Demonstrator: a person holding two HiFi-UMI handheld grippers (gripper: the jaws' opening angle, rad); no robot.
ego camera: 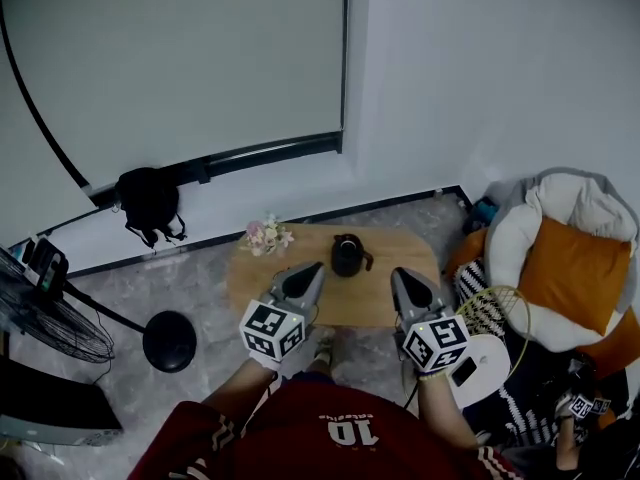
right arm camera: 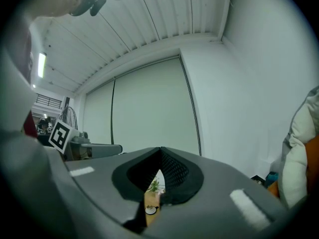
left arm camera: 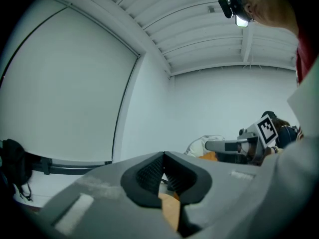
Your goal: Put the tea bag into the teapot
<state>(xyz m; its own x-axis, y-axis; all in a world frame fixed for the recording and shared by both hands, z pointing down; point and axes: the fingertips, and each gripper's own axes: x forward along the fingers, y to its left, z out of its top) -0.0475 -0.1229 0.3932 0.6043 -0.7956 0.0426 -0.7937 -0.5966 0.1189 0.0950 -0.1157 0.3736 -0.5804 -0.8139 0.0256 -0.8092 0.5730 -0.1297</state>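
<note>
A black teapot [ego camera: 348, 255] stands at the far middle of a small wooden table [ego camera: 405, 250]. My left gripper [ego camera: 316, 267] hovers above the table's near left part, pointing level toward the teapot, its jaws shut with nothing seen between them [left arm camera: 163, 156]. The right gripper [ego camera: 396, 273] hangs over the near right part, also shut and empty [right arm camera: 160, 151]. Under its closed tips, the right gripper view shows a strip of table with a small white cup [right arm camera: 149, 209] and flowers [right arm camera: 155, 185]. No tea bag shows in any view.
A small bunch of flowers [ego camera: 266, 234] lies at the table's far left corner. A white seat with an orange cushion [ego camera: 575, 258] stands to the right. On the left are a fan [ego camera: 45, 323], a black round base [ego camera: 168, 340] and a black bag [ego camera: 148, 203] by the wall.
</note>
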